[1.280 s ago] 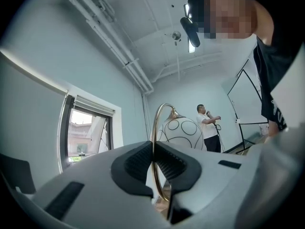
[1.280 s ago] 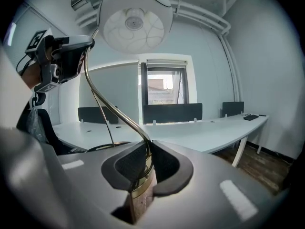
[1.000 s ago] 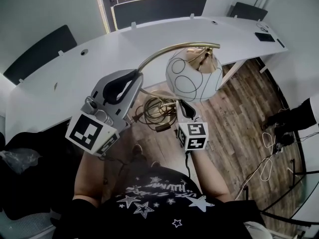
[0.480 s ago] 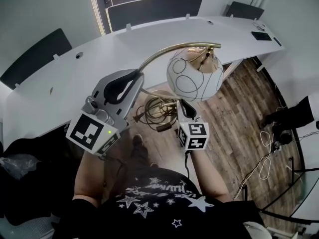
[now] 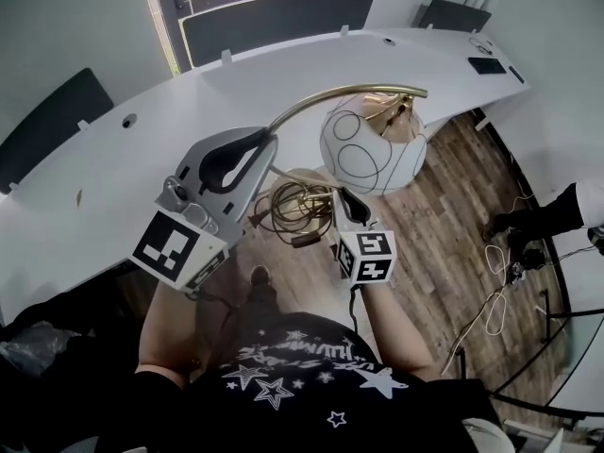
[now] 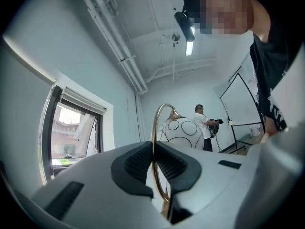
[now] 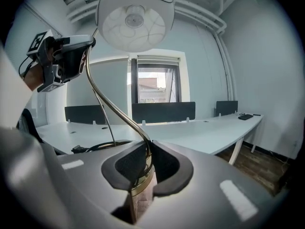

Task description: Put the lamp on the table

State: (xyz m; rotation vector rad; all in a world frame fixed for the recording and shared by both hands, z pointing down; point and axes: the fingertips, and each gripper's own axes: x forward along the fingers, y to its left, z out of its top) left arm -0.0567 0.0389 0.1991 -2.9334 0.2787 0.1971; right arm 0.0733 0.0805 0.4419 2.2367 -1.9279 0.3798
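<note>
Lamp (image 5: 371, 140) held off the ground by both grippers, not on the table (image 5: 142, 149).
Head view: left gripper (image 5: 257, 149), centre-left, clamps the curved brass arm (image 5: 311, 107). Right gripper (image 5: 345, 201), centre, grips the lower stem. The globe shade sits upper centre, over the wood floor (image 5: 444, 234) by the table edge. Coiled cord (image 5: 288, 206) hangs between the grippers.
Left gripper view: jaws nearly together, pinching the thin arm at bottom centre.
Right gripper view: jaws closed on the stem at its collar; shade at top centre.

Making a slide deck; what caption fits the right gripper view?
Right gripper clamped low on the lamp, its shade overhead, white table ahead.
</note>
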